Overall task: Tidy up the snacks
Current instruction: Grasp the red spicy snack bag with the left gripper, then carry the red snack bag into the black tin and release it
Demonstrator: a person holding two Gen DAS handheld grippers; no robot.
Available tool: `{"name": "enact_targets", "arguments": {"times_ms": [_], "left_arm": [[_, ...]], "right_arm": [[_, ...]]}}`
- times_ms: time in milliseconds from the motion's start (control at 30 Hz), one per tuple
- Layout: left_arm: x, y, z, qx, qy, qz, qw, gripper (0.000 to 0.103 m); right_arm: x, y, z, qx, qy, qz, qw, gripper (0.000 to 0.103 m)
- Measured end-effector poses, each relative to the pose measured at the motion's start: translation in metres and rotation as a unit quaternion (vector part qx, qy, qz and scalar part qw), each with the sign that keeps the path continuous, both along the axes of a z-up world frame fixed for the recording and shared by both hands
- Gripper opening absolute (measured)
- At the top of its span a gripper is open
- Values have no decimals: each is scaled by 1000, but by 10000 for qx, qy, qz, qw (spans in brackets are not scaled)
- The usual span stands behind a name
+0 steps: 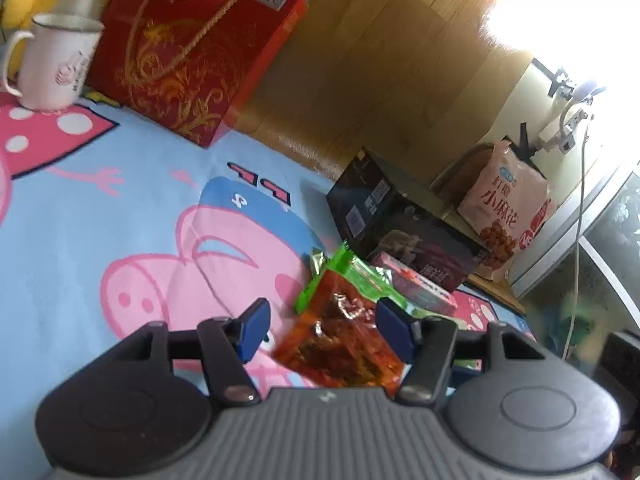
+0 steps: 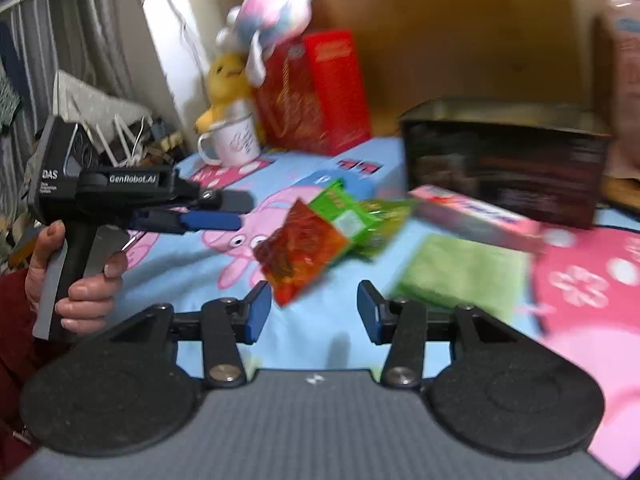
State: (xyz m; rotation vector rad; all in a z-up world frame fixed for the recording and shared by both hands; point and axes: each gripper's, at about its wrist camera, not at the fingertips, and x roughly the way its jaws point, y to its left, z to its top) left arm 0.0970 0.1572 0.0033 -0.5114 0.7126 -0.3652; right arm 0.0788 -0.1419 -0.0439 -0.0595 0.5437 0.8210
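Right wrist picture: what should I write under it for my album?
Open right tongs near a red snack packet on the cartoon pig sheet.

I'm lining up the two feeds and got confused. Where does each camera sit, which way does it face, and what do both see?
Left wrist: on the left gripper, looking down at the red snack packet between open fingers, dark box beyond.
Right wrist: on the right gripper, facing the headboard; the person's hand holding the left gripper shows.
Shared: red snack packet, green packet, mug, red gift box.
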Motion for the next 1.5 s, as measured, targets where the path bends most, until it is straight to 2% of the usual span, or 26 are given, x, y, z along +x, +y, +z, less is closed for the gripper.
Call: {"name": "enact_targets", "arguments": {"times_ms": [100,167,200,233,267,400,500,667,767,867,1000,1100,1133,1200,1333,1400,1500], "left_arm": [[9,-4,-11,15,187,-158,9997,59],[5,-9,-13,15,143,-286,9995,57],[1,-12,-13,67,127,-341,9993,49],[-3,-16,-14,119,155,-389,9991,43],[-9,-18,-13,180,141,-388,9990,43],[-35,-23,-15,-77,181,-464,9987,39],[-35,-31,-5,-174,174,-578,9980,39],[0,-55,38,-97,-410,-817,9958,39],[33,-83,63,137,-840,-925,9921,41],[72,-106,75,208,-981,-912,9908,42],[110,-128,74,549,-1038,-692,9907,44],[123,-136,64,886,-973,-488,9901,47],[123,-137,63,950,-932,-461,9900,47],[115,-128,62,805,-925,-431,9915,47],[88,-105,59,456,-916,-495,9935,47],[82,-106,53,542,-777,-631,9935,47],[87,-121,40,965,-473,-654,9921,49]], "right_arm": [[16,23,-7,-49,309,95,9995,50],[21,32,-11,-88,415,162,9990,46],[19,33,-12,-92,339,156,9993,42],[17,34,-13,-155,291,161,9993,30],[14,34,-14,-207,238,168,9994,23],[-6,22,-14,-286,96,312,9991,19],[-17,13,-8,-220,-4,311,9993,18],[-8,-10,24,150,-610,-50,9980,17],[11,-25,45,363,-960,-416,9939,17],[40,-37,64,459,-1212,-830,9881,17],[83,-37,74,337,-1252,-1159,9848,18],[107,-29,69,114,-1254,-1394,9822,32],[111,-29,67,82,-1229,-1431,9820,45],[108,-37,64,166,-1291,-1531,9796,47],[80,-75,54,666,-1278,-1710,9747,50],[64,-92,40,818,-1081,-1756,9751,50],[55,-105,16,666,-612,-1903,9776,50]]}}
